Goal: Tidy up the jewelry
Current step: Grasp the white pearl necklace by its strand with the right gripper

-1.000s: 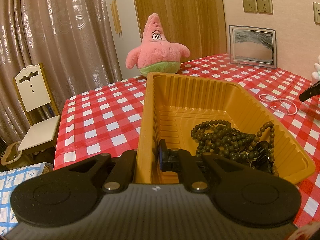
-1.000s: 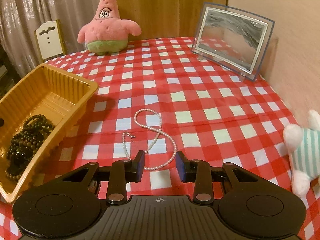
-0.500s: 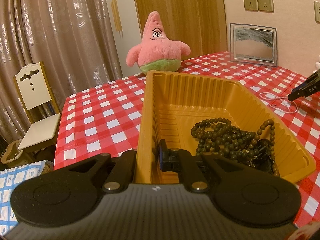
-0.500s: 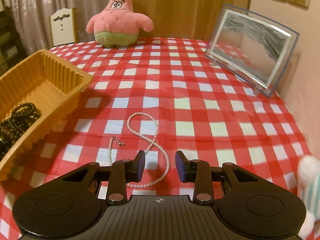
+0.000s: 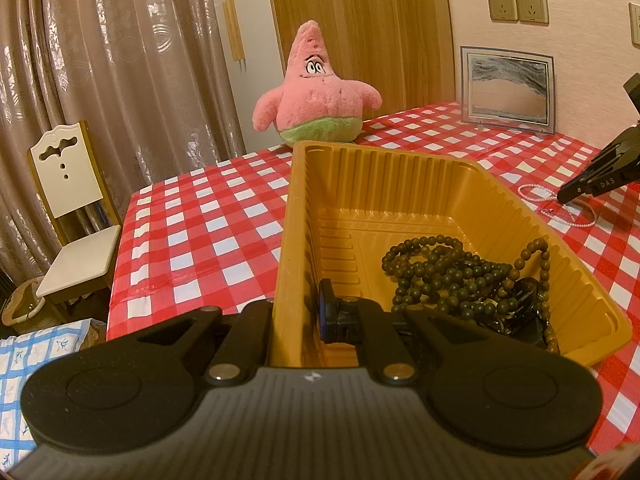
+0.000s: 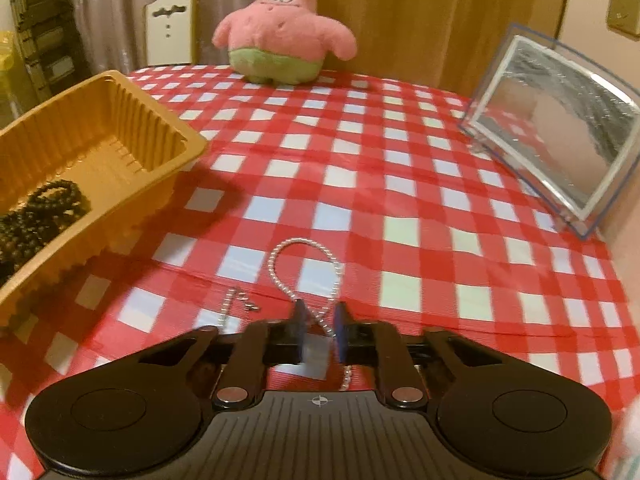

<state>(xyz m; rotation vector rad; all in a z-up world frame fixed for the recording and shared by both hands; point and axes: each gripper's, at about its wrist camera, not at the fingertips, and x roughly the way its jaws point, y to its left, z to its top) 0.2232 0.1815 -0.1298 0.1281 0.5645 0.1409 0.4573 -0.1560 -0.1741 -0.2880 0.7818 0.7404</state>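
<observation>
A pearl necklace [image 6: 298, 242] lies looped on the red-checked tablecloth, with its clasp end [image 6: 240, 300] loose to the left. My right gripper [image 6: 319, 322] points down at it, jaws drawn in on the spot where the strand crosses itself. From the left wrist view that right gripper [image 5: 564, 196] touches down on the pearls [image 5: 536, 189] at the far right. My left gripper [image 5: 298, 314] is shut on the near wall of the orange tray [image 5: 500, 184], one finger inside and one outside. Dark bead strings [image 5: 440, 276] lie heaped in the tray [image 6: 120, 80].
A pink star plush [image 5: 316, 100] sits at the table's far edge. A clear-framed sand picture [image 6: 560, 148] leans at the back right. A white chair [image 5: 68, 184] stands off the table's left side. A striped plush [image 6: 630, 440] pokes in at the lower right.
The right gripper came down and forward over the pearl necklace, rolled a little, and its jaws narrowed from wide apart onto the strand. The left gripper and tray have not moved.
</observation>
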